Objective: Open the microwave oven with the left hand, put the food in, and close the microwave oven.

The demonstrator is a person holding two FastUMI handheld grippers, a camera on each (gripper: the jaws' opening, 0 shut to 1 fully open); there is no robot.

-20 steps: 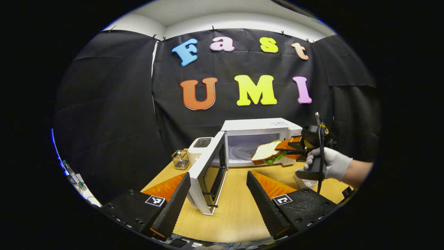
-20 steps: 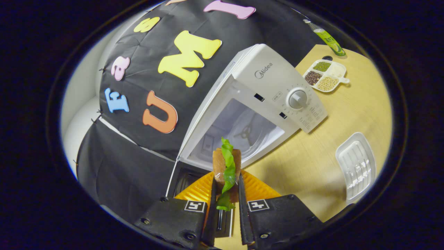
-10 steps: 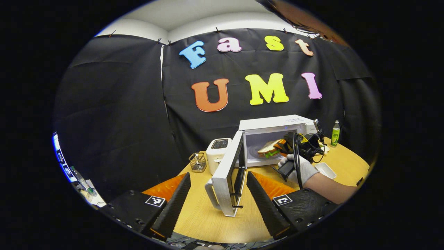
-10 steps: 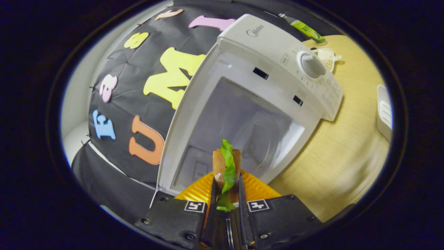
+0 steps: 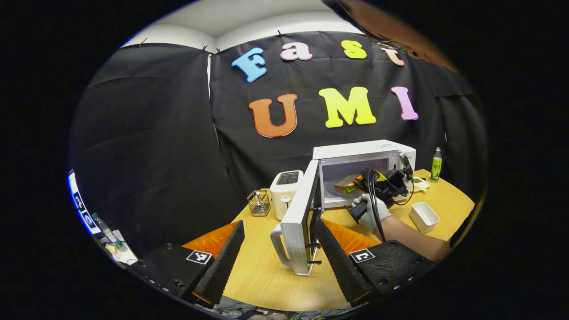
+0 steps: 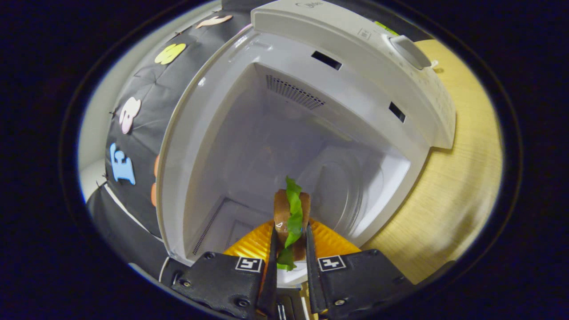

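Observation:
The white microwave (image 5: 364,151) stands at the back of the wooden table with its door (image 5: 298,218) swung wide toward me. My left gripper (image 5: 280,253) hangs open over the table in front of the door, holding nothing. In the left gripper view the right gripper (image 5: 362,183) reaches into the oven's mouth with a sandwich (image 5: 347,183) of bread and green lettuce. In the right gripper view my right gripper (image 6: 290,242) is shut on that sandwich (image 6: 291,213), which sits inside the microwave (image 6: 355,49) cavity above the glass turntable (image 6: 346,195).
A white toaster (image 5: 285,186) and a small wire basket (image 5: 258,202) stand left of the door. A white rectangular dish (image 5: 423,216), a small sectioned plate (image 5: 420,183) and a green bottle (image 5: 436,165) sit right of the oven. A gloved hand (image 5: 371,213) holds the right gripper.
The right gripper has carried the sandwich forward from the oven's opening into the cavity. The left gripper has drawn back and to the left, away from the door.

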